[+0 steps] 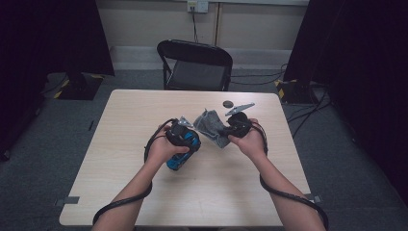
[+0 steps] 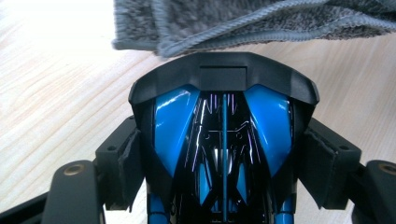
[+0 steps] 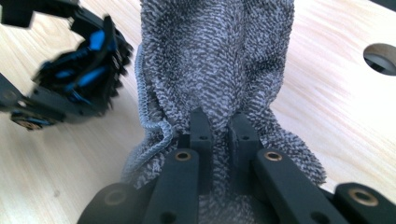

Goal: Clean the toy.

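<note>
A blue and black toy car (image 1: 179, 161) is clamped between the pads of my left gripper (image 1: 185, 139), held just over the wooden table (image 1: 144, 110). In the left gripper view the car's glossy body (image 2: 173, 126) sits between both pads (image 2: 126, 163), with my left gripper (image 2: 224, 163) shut on its sides. A grey towel cloth (image 1: 211, 126) hangs bunched from my right gripper (image 1: 225, 131), right beside the car. In the right gripper view my right gripper (image 3: 219, 130) is shut on the cloth (image 3: 215, 60), pinching a fold. The car (image 3: 79, 74) appears to its left.
A small dark round spot (image 1: 228, 103) lies on the table behind the hands, also the round spot (image 3: 380, 58) at the edge of the right gripper view. A black folding chair (image 1: 195, 65) stands beyond the far edge. Cables trail from both grippers.
</note>
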A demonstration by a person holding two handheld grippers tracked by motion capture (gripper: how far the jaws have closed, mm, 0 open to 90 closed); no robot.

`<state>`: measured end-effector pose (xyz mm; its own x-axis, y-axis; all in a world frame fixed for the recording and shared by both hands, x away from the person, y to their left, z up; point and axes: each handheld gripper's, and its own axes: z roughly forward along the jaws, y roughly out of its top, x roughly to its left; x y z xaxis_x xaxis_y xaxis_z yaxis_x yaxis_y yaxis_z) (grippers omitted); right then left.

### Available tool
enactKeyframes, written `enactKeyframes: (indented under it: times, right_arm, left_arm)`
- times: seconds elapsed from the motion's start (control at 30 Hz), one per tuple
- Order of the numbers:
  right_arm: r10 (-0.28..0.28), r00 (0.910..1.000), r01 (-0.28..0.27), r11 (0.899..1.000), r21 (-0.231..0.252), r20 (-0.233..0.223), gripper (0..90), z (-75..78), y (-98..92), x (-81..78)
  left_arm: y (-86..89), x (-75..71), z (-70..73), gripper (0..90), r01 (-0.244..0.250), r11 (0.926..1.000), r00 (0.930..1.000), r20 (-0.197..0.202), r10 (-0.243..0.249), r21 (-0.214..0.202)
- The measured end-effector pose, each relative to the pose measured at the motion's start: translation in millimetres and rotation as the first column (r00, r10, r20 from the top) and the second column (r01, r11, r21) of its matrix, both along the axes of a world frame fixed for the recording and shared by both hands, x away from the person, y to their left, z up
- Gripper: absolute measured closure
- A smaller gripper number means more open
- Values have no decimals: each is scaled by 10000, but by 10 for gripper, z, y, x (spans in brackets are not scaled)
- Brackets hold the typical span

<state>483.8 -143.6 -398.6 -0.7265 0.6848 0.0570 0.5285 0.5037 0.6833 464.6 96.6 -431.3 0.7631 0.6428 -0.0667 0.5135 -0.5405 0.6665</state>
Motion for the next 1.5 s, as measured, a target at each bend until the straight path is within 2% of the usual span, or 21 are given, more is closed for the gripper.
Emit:
enactKeyframes:
  times: [0.2,0.33,0.47,0.6,0.73,1.03,1.17,1.5]
  right_arm:
    - [241,9996,-239,9996,145,-138,832,-31,99,-20]
    - [382,9990,-383,9993,-43,-215,832,-85,152,-42]
    - [512,9981,-513,9987,5,-339,832,-136,182,-59]
    - [706,9967,-711,9974,-109,-405,832,-183,236,-92]
    - [872,9950,-882,9959,-182,-478,832,-227,285,-124]
    - [1198,9903,-1200,9928,13,-702,833,-364,383,-204]
    - [1265,9890,-1260,9920,110,-763,832,-401,401,-226]
    - [1656,9823,-1643,9862,219,-874,832,-471,509,-308]
  left_arm:
    - [-35,11,37,255,15,10000,10000,88,-14,-94]
    - [-41,14,65,255,-12,9999,9998,188,15,-126]
    - [-38,25,89,255,-21,10000,9998,187,22,-32]
    - [-59,27,109,255,-43,9998,9997,220,47,-179]
    - [-71,37,131,255,-25,9999,9997,232,28,-150]
    - [-100,76,125,255,-99,9999,9997,231,102,-122]
    - [-101,84,119,254,-134,9999,9999,77,135,-107]
    - [-120,108,151,255,-189,9997,9997,156,191,-147]
